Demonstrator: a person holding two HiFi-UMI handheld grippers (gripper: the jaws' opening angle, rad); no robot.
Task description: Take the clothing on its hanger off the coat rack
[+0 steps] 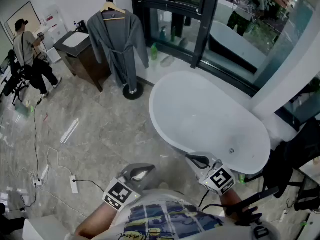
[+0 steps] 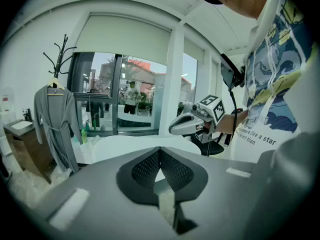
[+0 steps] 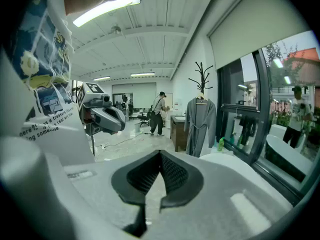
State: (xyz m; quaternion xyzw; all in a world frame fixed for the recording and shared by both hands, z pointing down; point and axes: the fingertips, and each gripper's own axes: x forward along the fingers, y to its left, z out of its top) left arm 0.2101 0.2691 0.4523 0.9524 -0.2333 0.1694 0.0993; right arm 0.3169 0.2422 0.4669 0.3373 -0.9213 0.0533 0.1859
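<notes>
Grey bathrobe (image 1: 117, 44) hangs upright on a pale wooden hanger (image 1: 111, 7) from the black coat rack (image 1: 133, 91), well ahead and leftward, nearer the left gripper (image 1: 147, 169); it and the right gripper (image 1: 194, 159) are both closed and empty.

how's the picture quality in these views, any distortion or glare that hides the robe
Head view: even daylight, grey robe sharp on the coat rack, white bathtub bright, not washed out. Left gripper view: strong fisheye, black corners, bright windows behind; robe small but readable. Right gripper view: same fisheye, ceiling light blown out, robe clear.
</notes>
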